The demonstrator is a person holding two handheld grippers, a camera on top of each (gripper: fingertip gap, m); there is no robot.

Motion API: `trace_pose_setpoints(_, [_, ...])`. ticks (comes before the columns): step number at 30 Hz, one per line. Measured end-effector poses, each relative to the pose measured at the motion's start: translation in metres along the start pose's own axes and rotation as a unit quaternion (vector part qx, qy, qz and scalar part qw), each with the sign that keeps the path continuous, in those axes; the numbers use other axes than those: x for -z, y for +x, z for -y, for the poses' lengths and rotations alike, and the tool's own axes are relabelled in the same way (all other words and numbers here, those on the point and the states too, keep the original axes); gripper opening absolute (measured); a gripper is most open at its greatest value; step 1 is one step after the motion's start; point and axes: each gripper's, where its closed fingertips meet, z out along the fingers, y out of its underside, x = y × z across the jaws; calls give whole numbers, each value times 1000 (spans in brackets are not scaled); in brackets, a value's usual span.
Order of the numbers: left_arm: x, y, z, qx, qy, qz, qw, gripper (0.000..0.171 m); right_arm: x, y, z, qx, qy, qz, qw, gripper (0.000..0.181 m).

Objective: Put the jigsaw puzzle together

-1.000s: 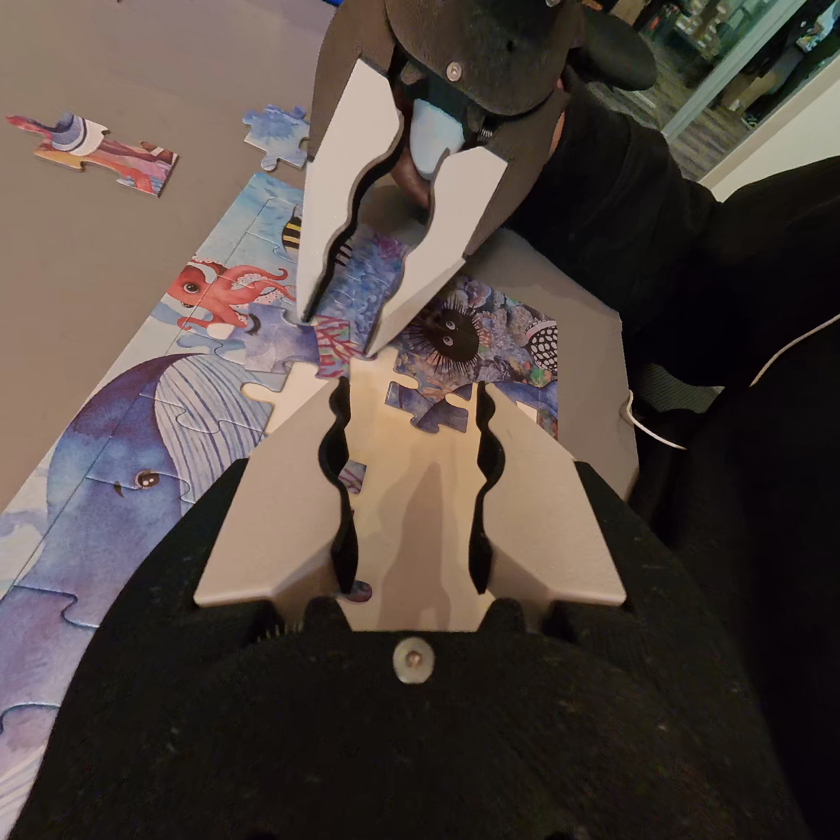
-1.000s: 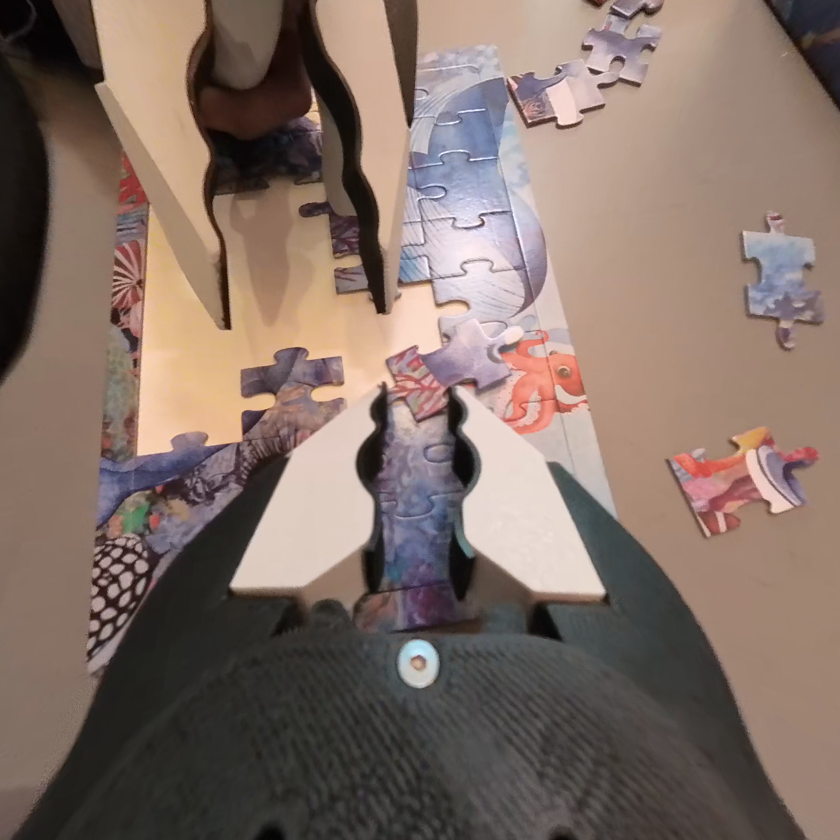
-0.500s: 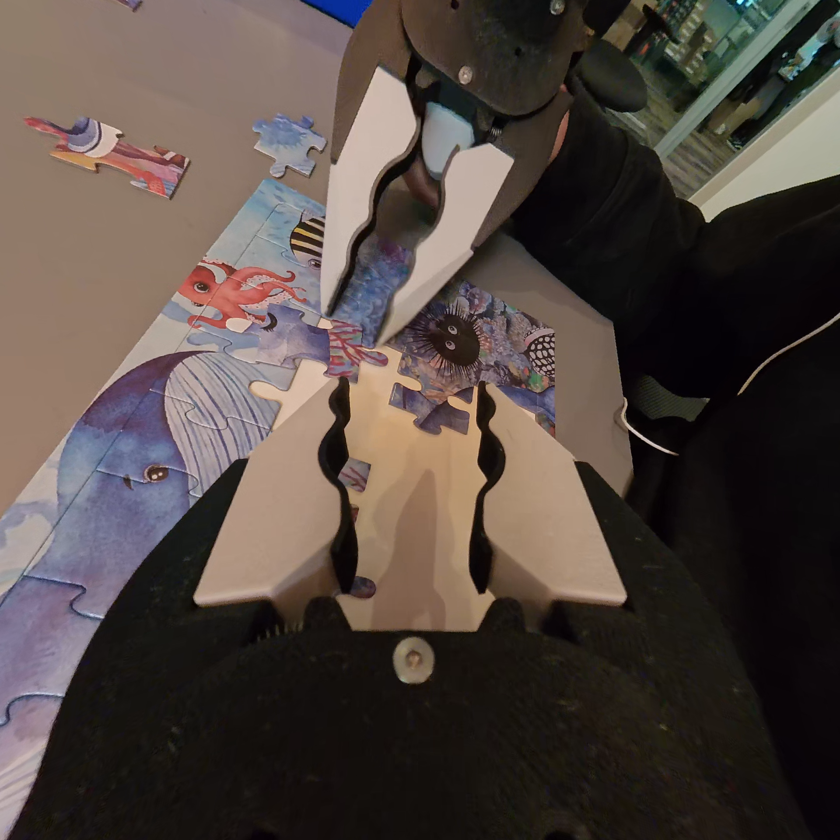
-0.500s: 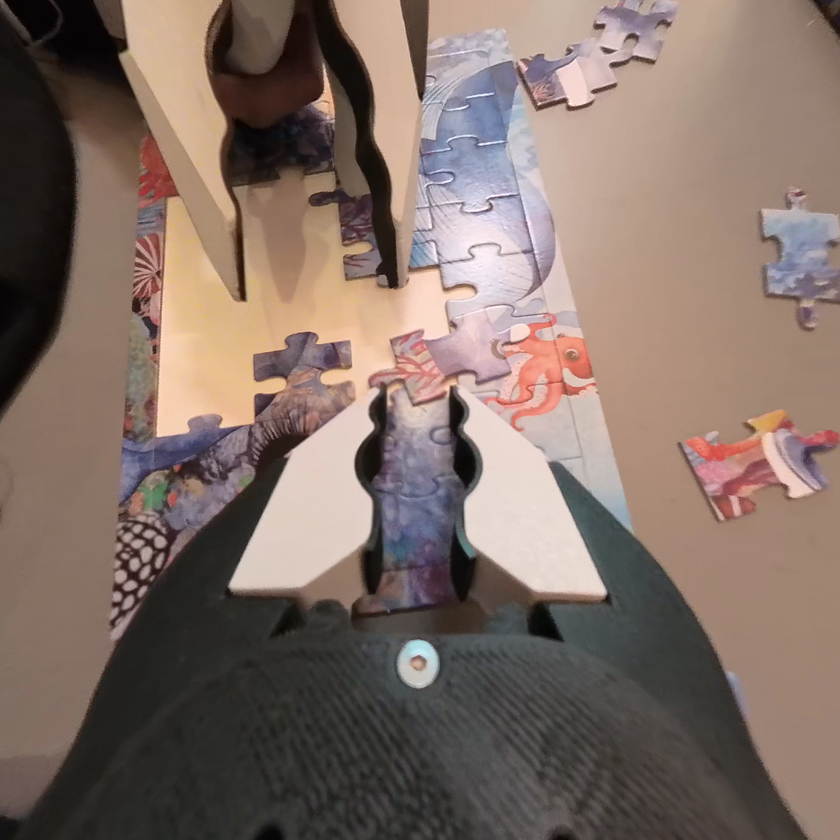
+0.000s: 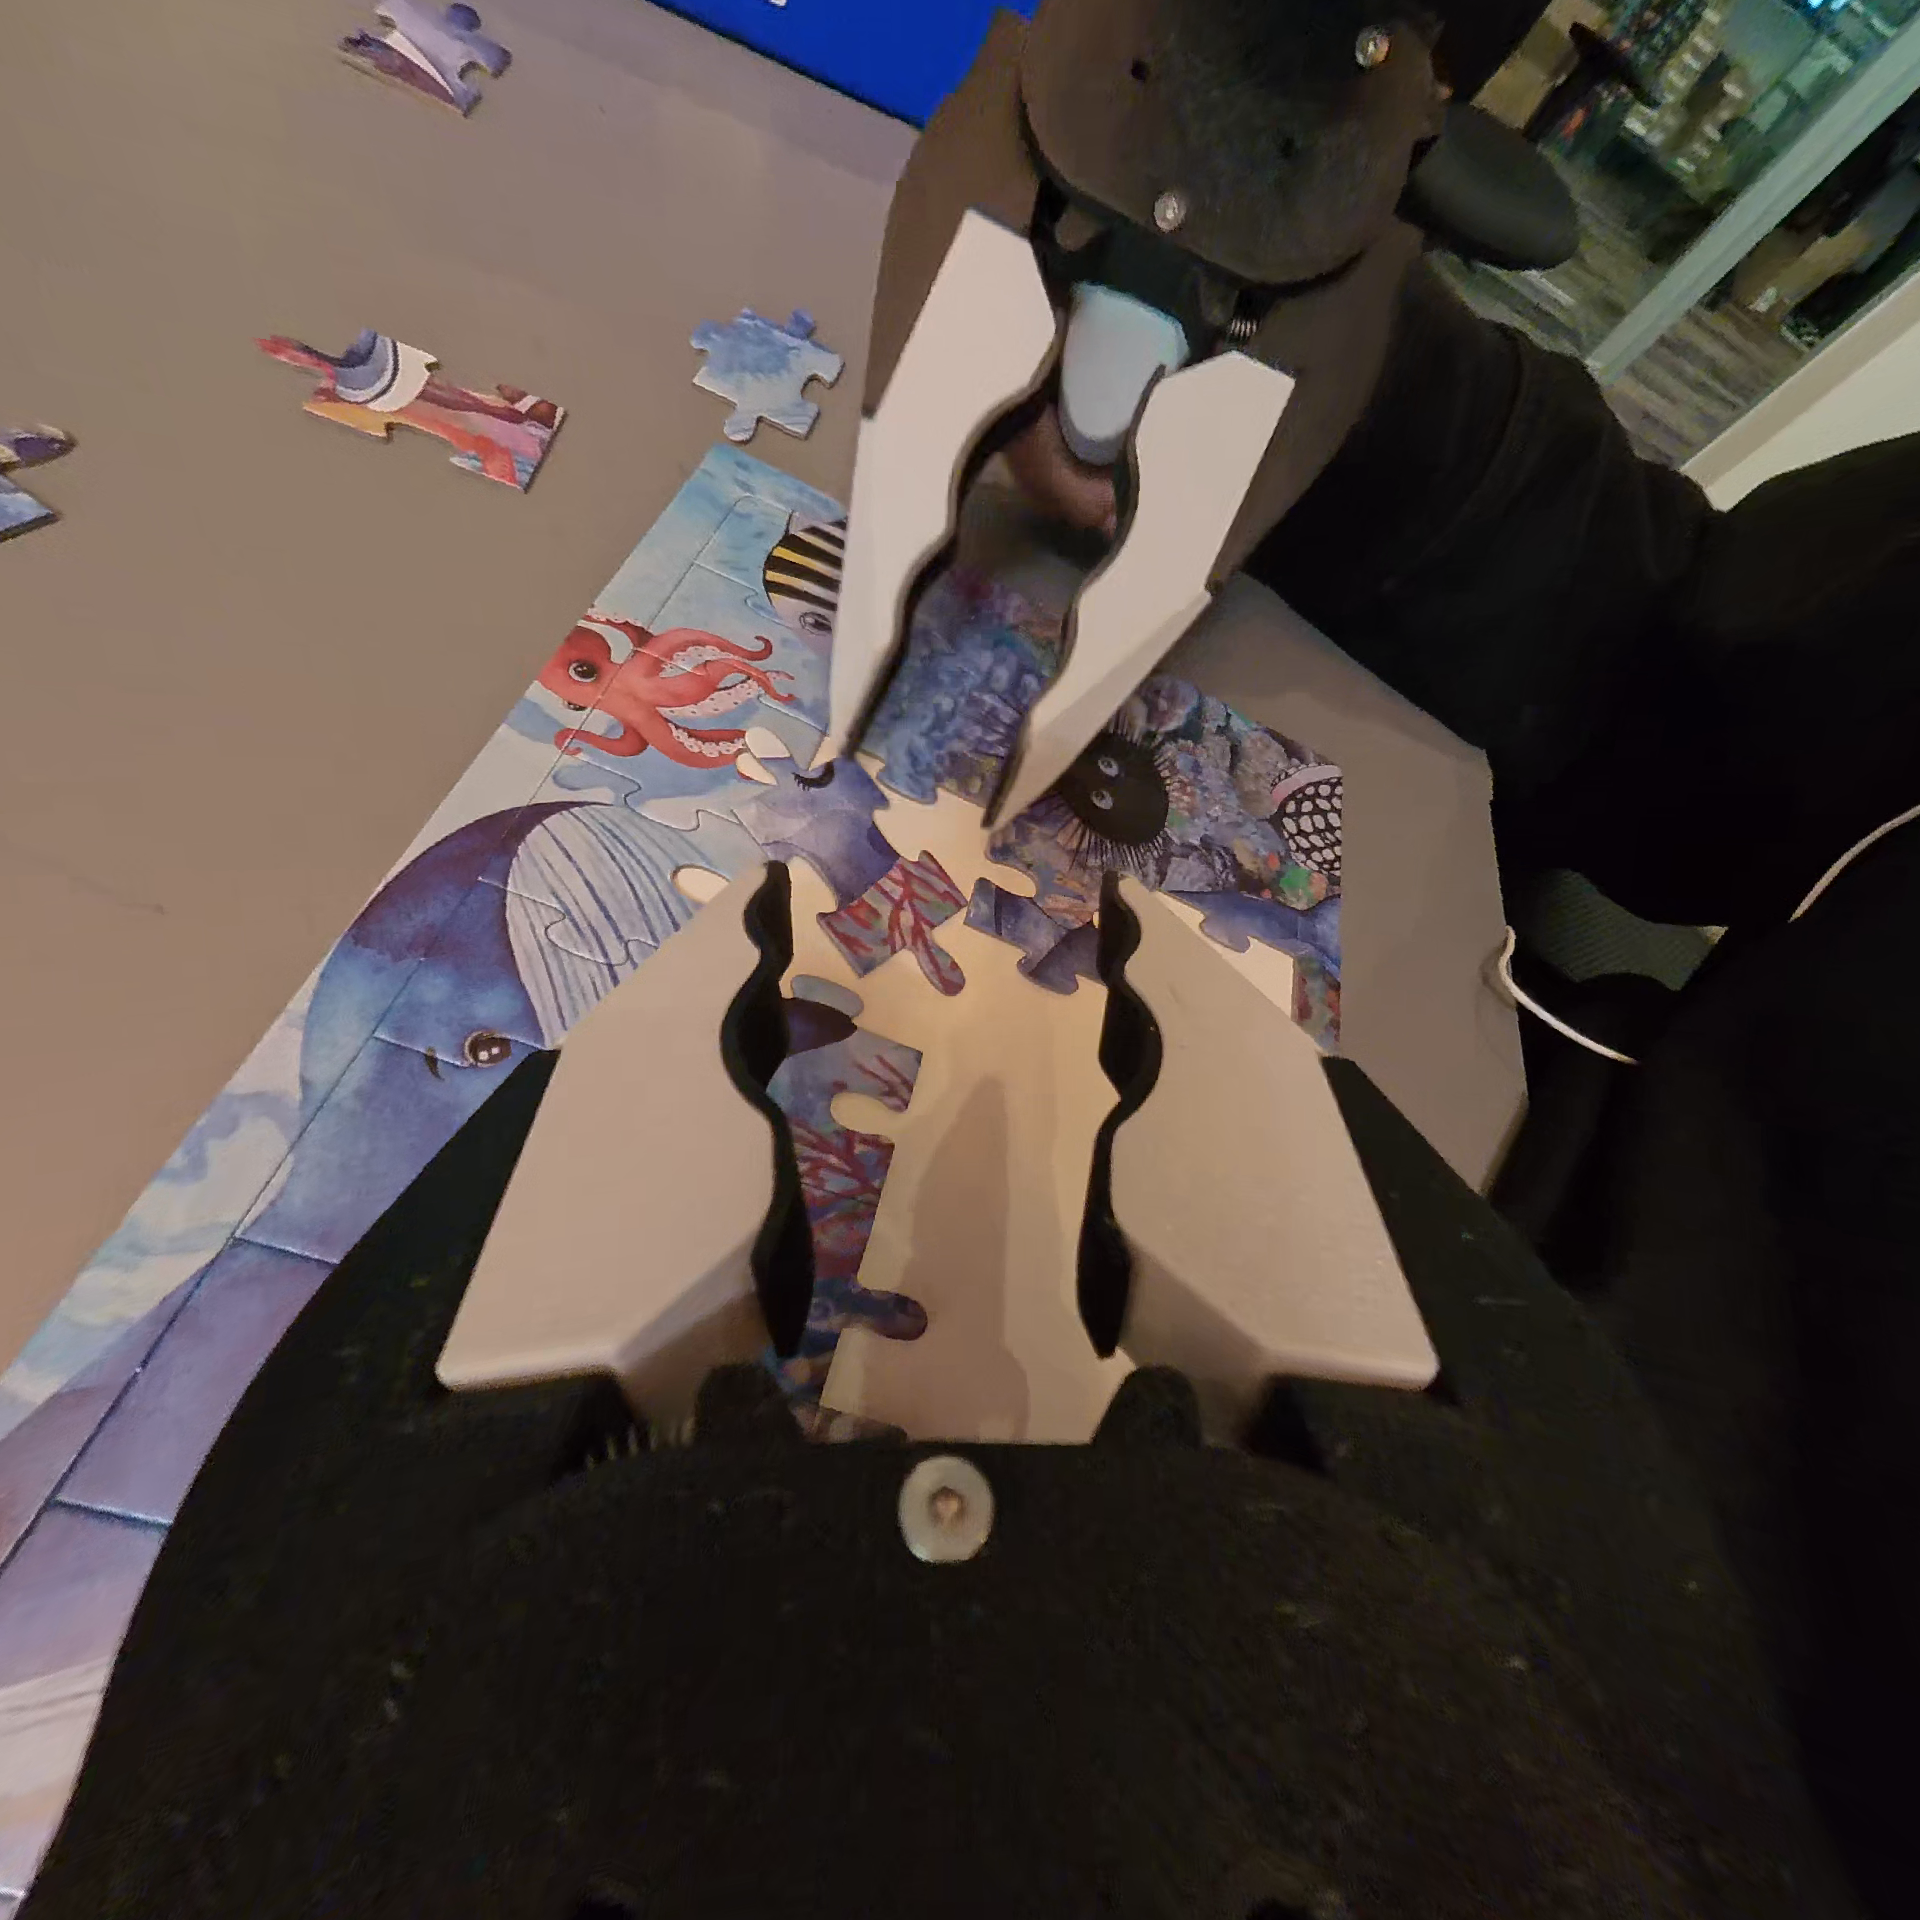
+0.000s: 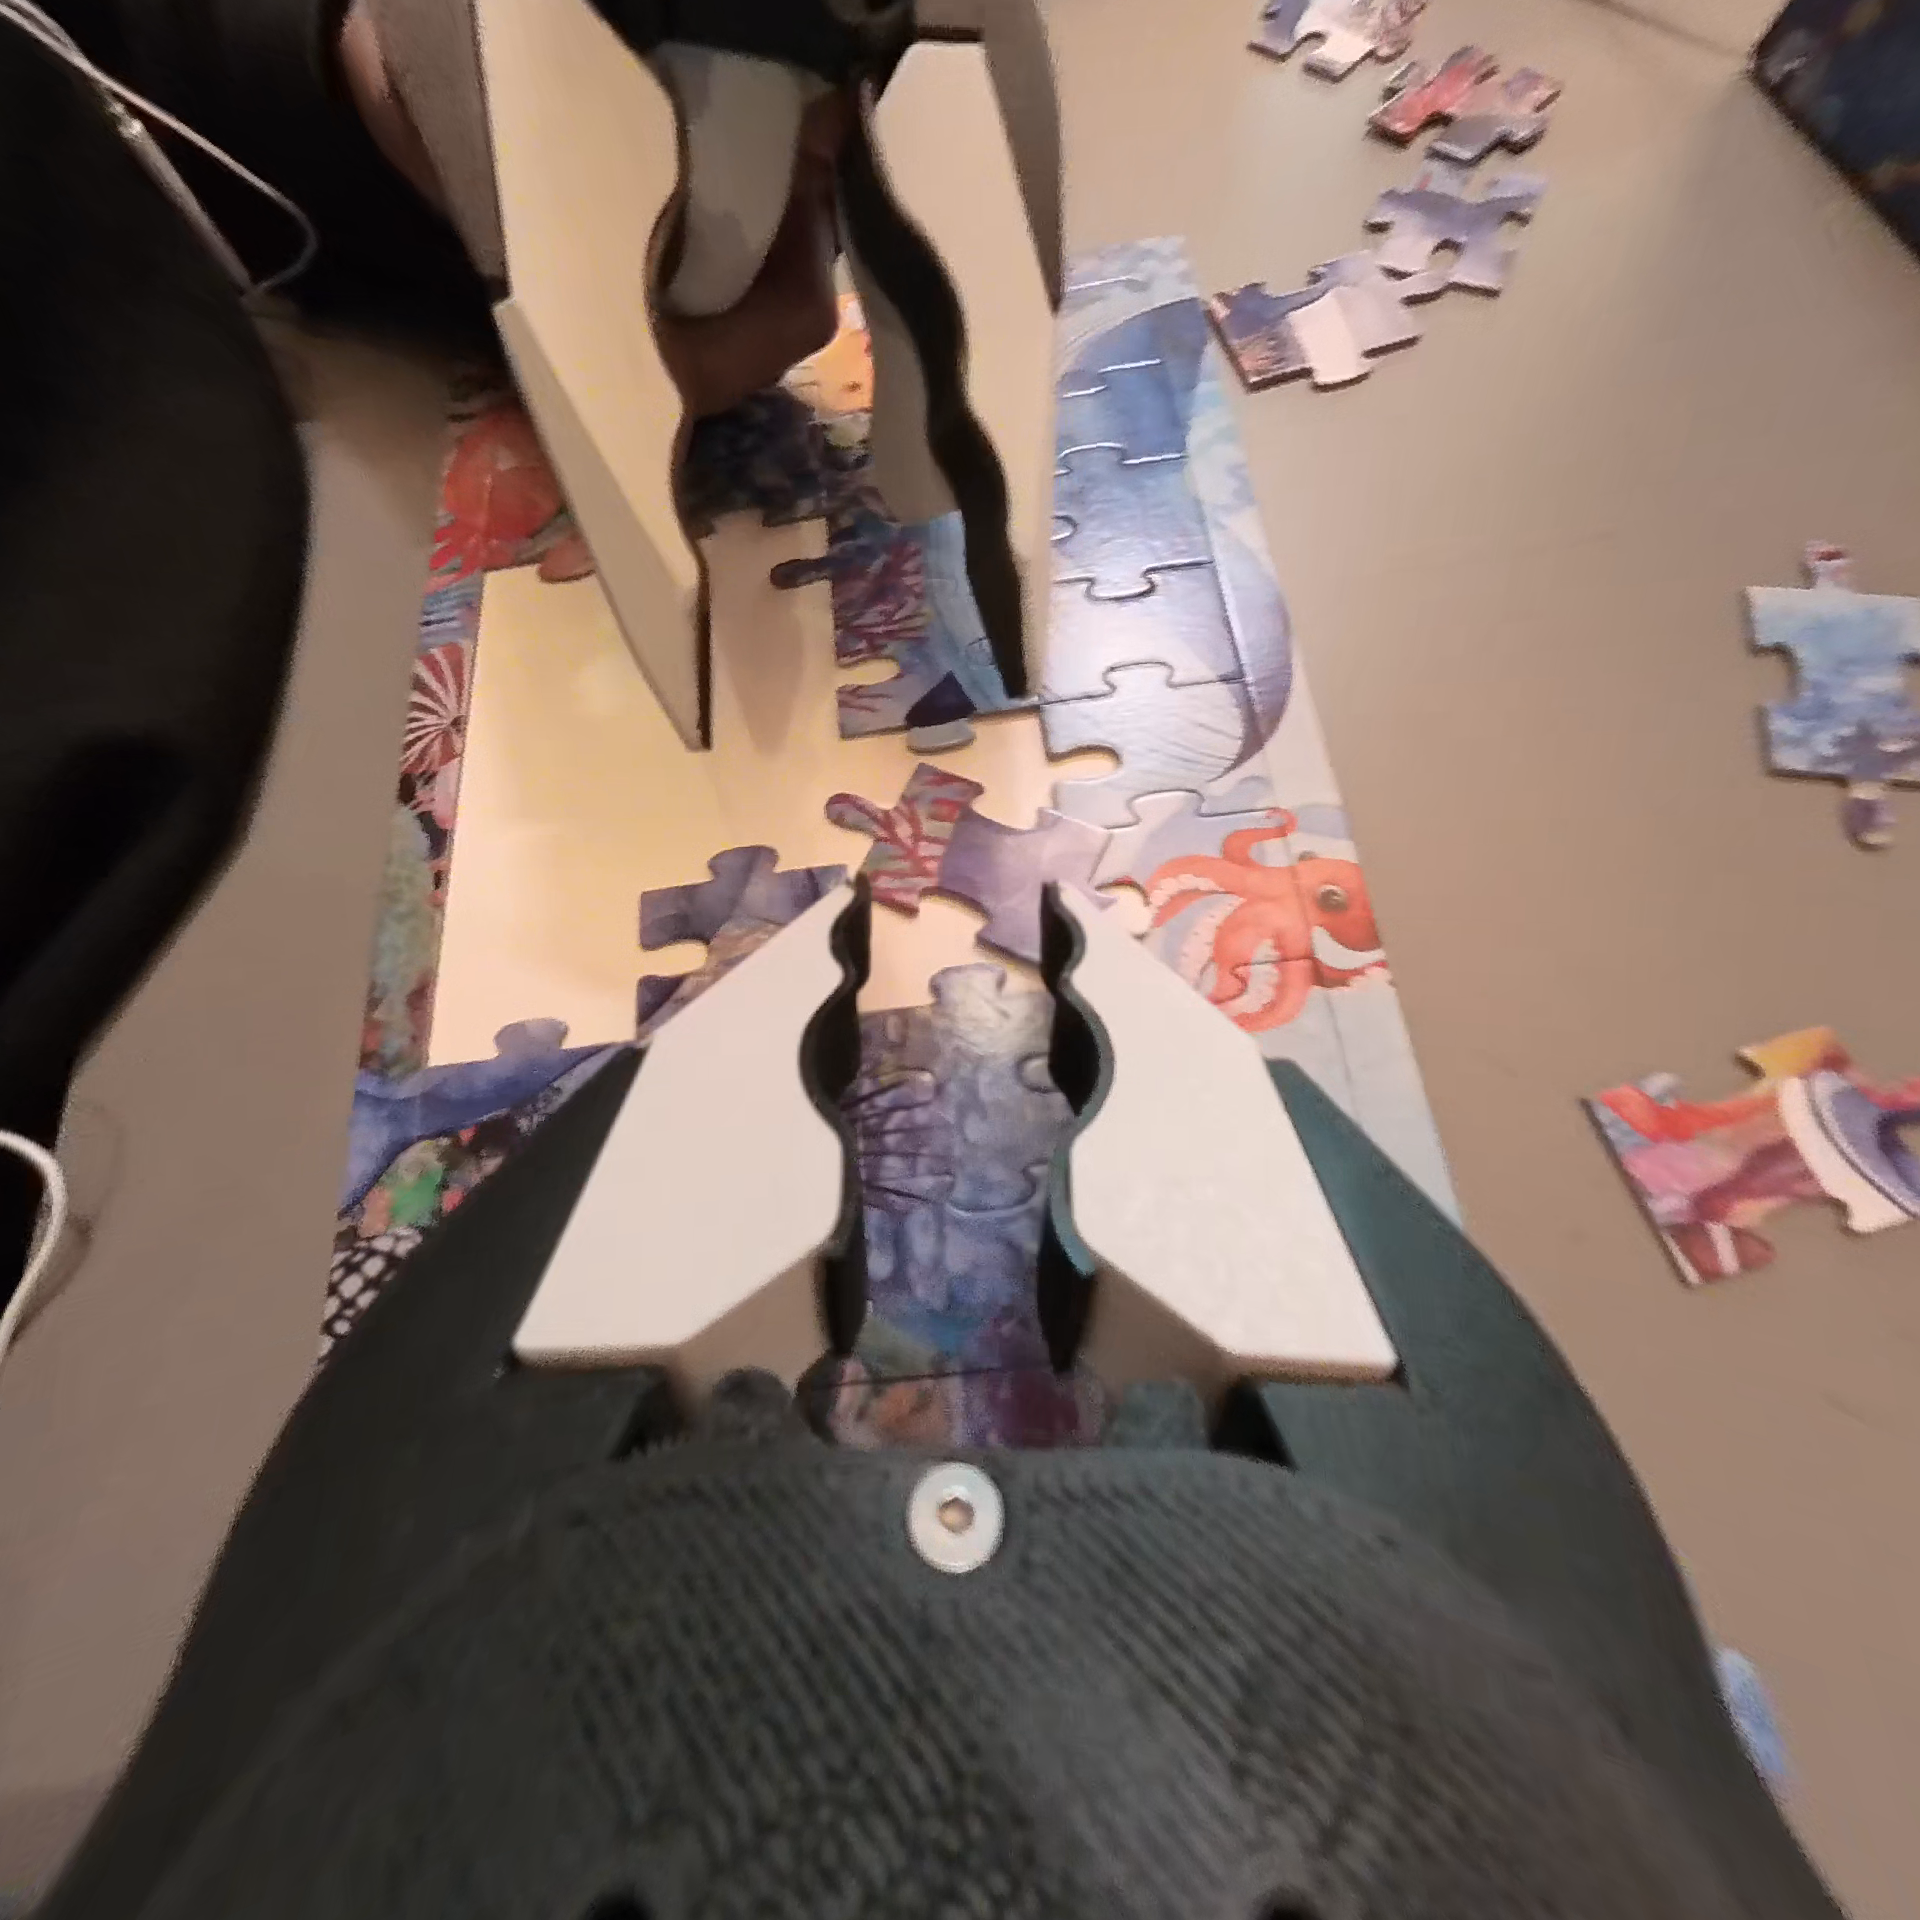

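- The jigsaw puzzle (image 5: 457, 966) lay half-built on the grey table (image 5: 208, 665), with a bare cream gap (image 6: 582, 748) in its middle
- My left gripper (image 5: 940, 883) hung over that gap, fingers spread and empty
- My right gripper (image 6: 951, 899) was parted too, grasping nothing, above the gap's opposite edge
- A coral-patterned piece (image 6: 914, 842) lay tilted in the gap, just beyond my right fingertips
- Loose pieces (image 6: 1860, 696) sat well away from the gap on the table

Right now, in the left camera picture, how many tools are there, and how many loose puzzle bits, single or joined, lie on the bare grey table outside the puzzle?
Tools: 2 (left tool, right tool)
Loose bits on the grey table: 4 ( cut by the edge)
Total: 6
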Motion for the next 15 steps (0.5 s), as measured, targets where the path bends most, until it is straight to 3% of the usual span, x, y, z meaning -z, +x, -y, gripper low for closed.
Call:
trace_pose_setpoints(4, [-3, 1, -3, -15, -11, 8, 1000, 57, 2, 12, 1, -1, 4, -34, 999, 34])
trace_pose_setpoints(8, [-2, 2, -3, -18, -10, 10, 1000, 57, 1, 22, 0, -9, 3, -62, 998, 52])
trace_pose_setpoints(15, [-3, 2, -4, -17, -16, 8, 1000, 57, -3, 26, 1, -28, 9, -64, 998, 67])
